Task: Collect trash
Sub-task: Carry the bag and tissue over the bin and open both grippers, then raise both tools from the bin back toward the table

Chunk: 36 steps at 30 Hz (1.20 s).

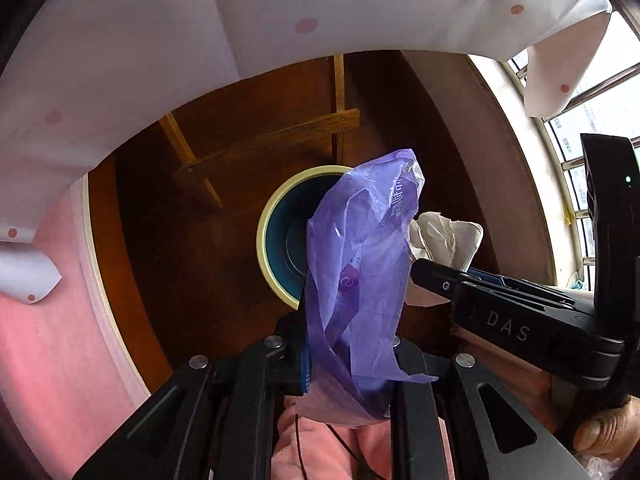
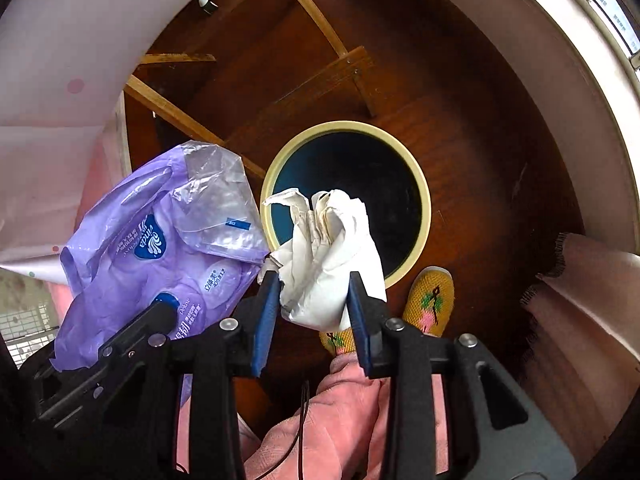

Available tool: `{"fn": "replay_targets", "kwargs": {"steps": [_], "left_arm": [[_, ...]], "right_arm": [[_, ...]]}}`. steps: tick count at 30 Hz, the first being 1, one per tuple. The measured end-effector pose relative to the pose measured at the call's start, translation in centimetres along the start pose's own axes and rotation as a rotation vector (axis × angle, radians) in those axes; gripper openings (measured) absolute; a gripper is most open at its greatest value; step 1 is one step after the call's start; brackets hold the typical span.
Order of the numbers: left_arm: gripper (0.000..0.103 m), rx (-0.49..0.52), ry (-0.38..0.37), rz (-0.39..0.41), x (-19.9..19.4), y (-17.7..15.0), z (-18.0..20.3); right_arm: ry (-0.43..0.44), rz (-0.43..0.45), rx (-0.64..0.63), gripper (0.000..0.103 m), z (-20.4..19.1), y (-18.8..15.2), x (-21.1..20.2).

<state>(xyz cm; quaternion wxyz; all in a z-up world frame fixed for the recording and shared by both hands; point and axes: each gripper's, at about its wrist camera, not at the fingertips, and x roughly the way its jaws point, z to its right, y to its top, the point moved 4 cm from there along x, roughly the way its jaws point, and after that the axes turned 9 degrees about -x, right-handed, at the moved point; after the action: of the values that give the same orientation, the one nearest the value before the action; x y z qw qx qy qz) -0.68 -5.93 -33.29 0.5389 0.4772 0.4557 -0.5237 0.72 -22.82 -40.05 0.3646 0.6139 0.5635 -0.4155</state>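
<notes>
Dark brown wooden flooring [image 2: 480, 128] fills the ground below both grippers, with a white pink-dotted cloth [image 1: 160, 60] hanging over the far left and a bright window [image 1: 592, 120] off to the right. Light wooden furniture legs [image 2: 176, 116] cross the floor beyond the bin.

On the left, the left gripper [image 1: 348, 364] is clamped on a crumpled purple plastic tissue wrapper [image 1: 360, 272], which stands up from between its fingers and hides part of the bin. From the right wrist view that wrapper hangs just left of the bin's rim rather than over the opening.

In the middle sits a round trash bin [image 2: 425, 196] with a cream rim and a dark, seemingly empty inside. To its right in the same view, the right gripper [image 2: 316, 300] pinches a wad of crumpled white paper [image 2: 324, 248], held over the near edge of the bin's mouth. A yellow embroidered slipper [image 2: 430, 300] rests on the floor just beside the bin, above pink trouser fabric.

Both pieces look gathered, so the step in hand seems to be the drop. The paper likely needs only a small carry farther over the opening before the fingers part; the wrapper must travel right to clear the rim first.
</notes>
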Motion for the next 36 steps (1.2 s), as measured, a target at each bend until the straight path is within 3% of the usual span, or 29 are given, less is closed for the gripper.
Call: {"fn": "replay_targets", "kwargs": {"steps": [2, 5, 7, 10, 21, 30, 36], "left_arm": [[0.018, -0.011, -0.004, -0.019, 2.5, 0.0, -0.4], [0.034, -0.023, -0.013, -0.026, 5.1, 0.3, -0.7], [0.064, -0.025, -0.021, -0.027, 6.2, 0.8, -0.7], [0.082, -0.037, -0.026, -0.029, 7.3, 2.0, -1.4], [0.084, -0.056, 0.018, 0.037, 4.8, 5.4, -3.3], [0.084, -0.035, 0.039, 0.127, -2.6, 6.2, -2.8], [0.084, -0.02, 0.055, 0.198, -9.4, 5.9, -2.9]], "right_arm": [[-0.004, -0.001, 0.015, 0.033, 0.4, 0.5, 2.0], [0.009, -0.005, 0.05, 0.042, 0.8, 1.1, 4.3], [0.02, -0.001, 0.075, 0.056, 1.2, 1.4, 5.2], [0.022, 0.006, 0.094, 0.064, 1.6, 2.0, 5.9], [-0.023, 0.031, 0.071, 0.068, -0.4, 3.2, 3.0], [-0.047, 0.057, 0.02, 0.068, -4.2, 3.5, -1.9], [-0.038, 0.092, -0.016, 0.068, -7.4, 2.8, -7.5]]}}
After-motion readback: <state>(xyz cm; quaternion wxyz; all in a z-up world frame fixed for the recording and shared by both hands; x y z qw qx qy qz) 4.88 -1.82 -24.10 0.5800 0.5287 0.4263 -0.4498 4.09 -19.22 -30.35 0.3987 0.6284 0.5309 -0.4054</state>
